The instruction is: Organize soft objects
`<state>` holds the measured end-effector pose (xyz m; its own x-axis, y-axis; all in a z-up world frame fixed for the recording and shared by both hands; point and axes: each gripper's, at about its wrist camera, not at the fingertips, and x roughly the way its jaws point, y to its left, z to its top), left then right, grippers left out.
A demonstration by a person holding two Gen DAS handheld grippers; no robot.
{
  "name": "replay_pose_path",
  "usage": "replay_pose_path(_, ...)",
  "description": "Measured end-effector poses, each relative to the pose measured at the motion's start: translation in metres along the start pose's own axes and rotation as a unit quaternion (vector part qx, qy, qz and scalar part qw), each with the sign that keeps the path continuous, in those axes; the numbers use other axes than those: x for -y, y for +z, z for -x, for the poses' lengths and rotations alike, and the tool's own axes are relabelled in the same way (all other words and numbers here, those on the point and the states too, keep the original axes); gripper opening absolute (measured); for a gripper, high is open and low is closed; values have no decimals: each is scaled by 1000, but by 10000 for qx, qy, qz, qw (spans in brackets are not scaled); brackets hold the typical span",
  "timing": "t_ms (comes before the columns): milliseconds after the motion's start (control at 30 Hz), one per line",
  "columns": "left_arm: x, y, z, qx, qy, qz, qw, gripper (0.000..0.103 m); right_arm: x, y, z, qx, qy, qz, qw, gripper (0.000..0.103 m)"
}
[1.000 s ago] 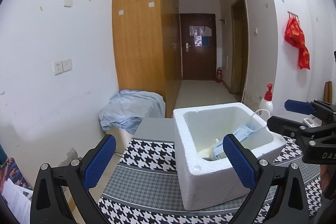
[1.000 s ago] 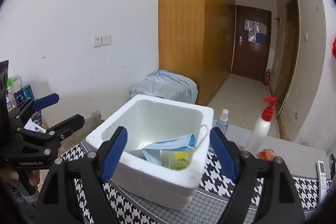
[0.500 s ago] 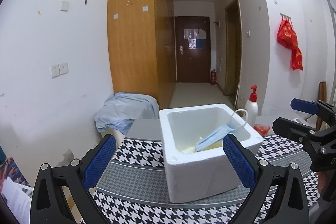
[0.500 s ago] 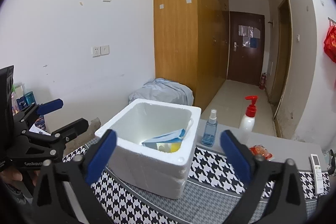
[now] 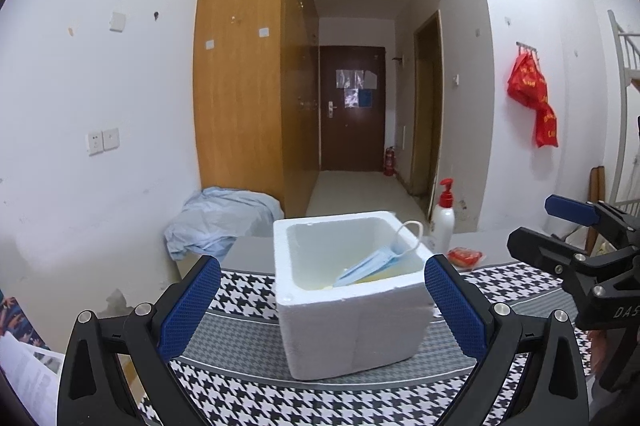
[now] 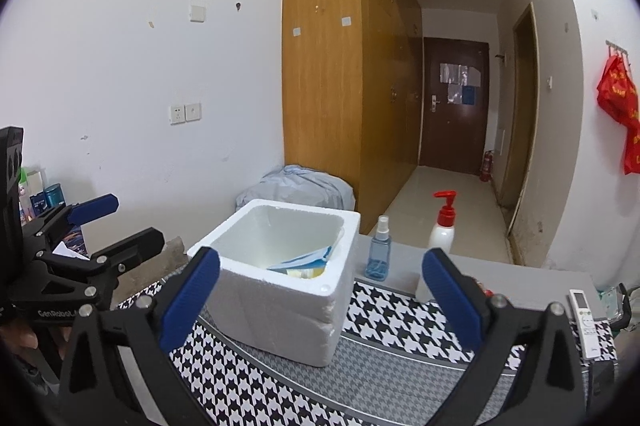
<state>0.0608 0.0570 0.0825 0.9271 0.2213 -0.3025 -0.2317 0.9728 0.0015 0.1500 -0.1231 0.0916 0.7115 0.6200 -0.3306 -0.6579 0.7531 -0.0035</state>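
Two grippers are hovering over a houndstooth cloth, both with jaws spread wide and nothing between the pads; the left gripper is framing a white foam box that is sitting on the cloth; the right gripper is facing the same box from the other side; a blue face mask is lying inside the box, its ear loop hanging over the rim; a pump bottle and a spray bottle are standing behind the box.
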Motion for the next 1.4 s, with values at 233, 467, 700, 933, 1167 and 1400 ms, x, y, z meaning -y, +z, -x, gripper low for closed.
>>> replay_pose_path(233, 6, 0, 21, 329, -30, 24, 9995, 102, -1, -6, 17, 61, -148, 117, 9998, 103)
replay_pose_path(467, 9, -9, 29, 479, -55, 139, 9987, 102, 5, -16, 30, 284, -85, -35, 9996, 103)
replay_pose_path(700, 15, -18, 38, 627, -31, 118, 9980, 102, 3, -31, 37, 432, -72, 21, 9990, 103)
replay_pose_path(933, 15, -26, 45, 777, -115, 89, 9969, 102, 0, -44, 44, 501, -119, 24, 9987, 103)
replay_pose_path(1167, 18, -37, 49, 780, -188, 97, 9967, 102, 1, -56, 50, 477, -258, -113, 9985, 103)
replay_pose_path(1400, 21, -49, 43, 656, -323, 85, 9973, 102, 2, -65, 50, 446, -320, -263, 9981, 103)
